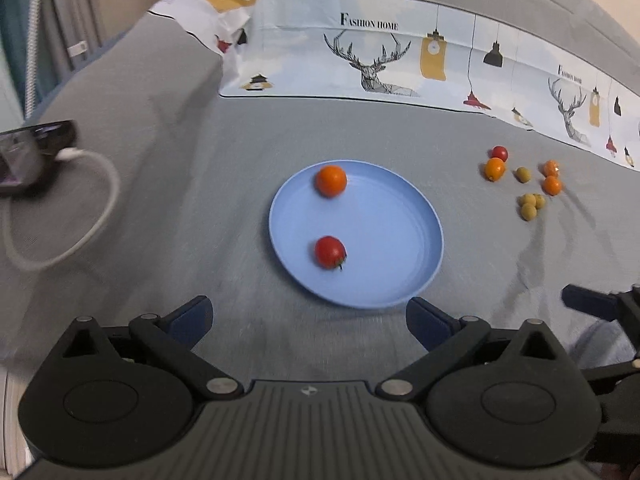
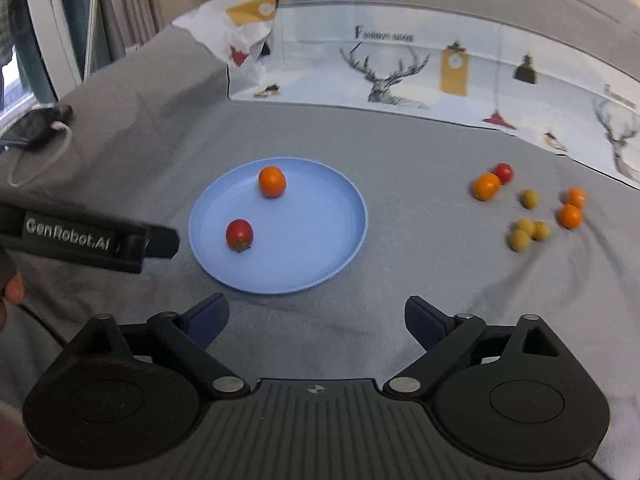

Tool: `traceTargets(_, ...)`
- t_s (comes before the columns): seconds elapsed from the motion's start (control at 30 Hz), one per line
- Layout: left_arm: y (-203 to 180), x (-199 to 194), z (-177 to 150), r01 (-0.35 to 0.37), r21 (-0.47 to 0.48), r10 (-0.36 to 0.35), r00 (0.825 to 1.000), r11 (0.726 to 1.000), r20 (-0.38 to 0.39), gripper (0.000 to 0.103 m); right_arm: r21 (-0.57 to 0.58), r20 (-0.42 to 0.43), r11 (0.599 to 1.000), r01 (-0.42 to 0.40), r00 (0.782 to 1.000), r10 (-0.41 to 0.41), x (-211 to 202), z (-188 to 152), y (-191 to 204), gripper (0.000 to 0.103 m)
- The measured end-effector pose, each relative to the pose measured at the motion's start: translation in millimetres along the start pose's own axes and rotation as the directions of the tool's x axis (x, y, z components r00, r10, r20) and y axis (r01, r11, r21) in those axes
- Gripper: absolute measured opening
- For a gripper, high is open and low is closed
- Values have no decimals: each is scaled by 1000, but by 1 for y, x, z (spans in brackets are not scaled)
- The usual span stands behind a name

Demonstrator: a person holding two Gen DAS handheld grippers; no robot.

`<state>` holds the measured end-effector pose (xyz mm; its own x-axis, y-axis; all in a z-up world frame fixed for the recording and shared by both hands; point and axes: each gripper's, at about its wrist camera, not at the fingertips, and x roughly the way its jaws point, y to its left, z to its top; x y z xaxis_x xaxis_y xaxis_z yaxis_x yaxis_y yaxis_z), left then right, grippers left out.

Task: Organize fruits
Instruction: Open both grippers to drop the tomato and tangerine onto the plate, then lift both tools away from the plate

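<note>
A blue plate (image 1: 400, 240) (image 2: 320, 232) lies on the grey cloth. It holds an orange fruit (image 1: 331, 180) (image 2: 272, 181) at its far side and a red tomato (image 1: 330, 252) (image 2: 239, 234) nearer me. To the right on the cloth lies a loose group: a red tomato (image 1: 499, 153) (image 2: 503, 172), orange fruits (image 1: 495, 169) (image 2: 486, 186), and several small green-yellow fruits (image 1: 530, 205) (image 2: 528, 232). My left gripper (image 1: 310, 322) is open and empty, just short of the plate's near rim. My right gripper (image 2: 316, 320) is open and empty, in front of the plate.
A printed paper sheet with deer and lamps (image 1: 380, 60) (image 2: 400, 68) stands along the back. A dark device with a white cable (image 1: 36, 152) (image 2: 40, 128) lies at the left. The left gripper's body (image 2: 92, 240) shows at the left of the right wrist view.
</note>
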<state>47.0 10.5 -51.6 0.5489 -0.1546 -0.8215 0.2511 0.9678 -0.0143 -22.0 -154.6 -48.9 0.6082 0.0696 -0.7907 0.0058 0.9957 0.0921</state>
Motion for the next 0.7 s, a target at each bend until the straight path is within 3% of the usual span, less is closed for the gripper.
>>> traceTargets(0.33, -11, -53, -31, -9, -4, 10, 996, 1000, 85, 103, -20, 145, 1000, 23, 989, -20, -67, -21, 7, 101)
traceTargets(0.7, -14, -85, -41, -16, -2, 16, 988, 1000, 154, 103, -24, 230, 999, 37, 973, -31, -102, -31, 11, 102)
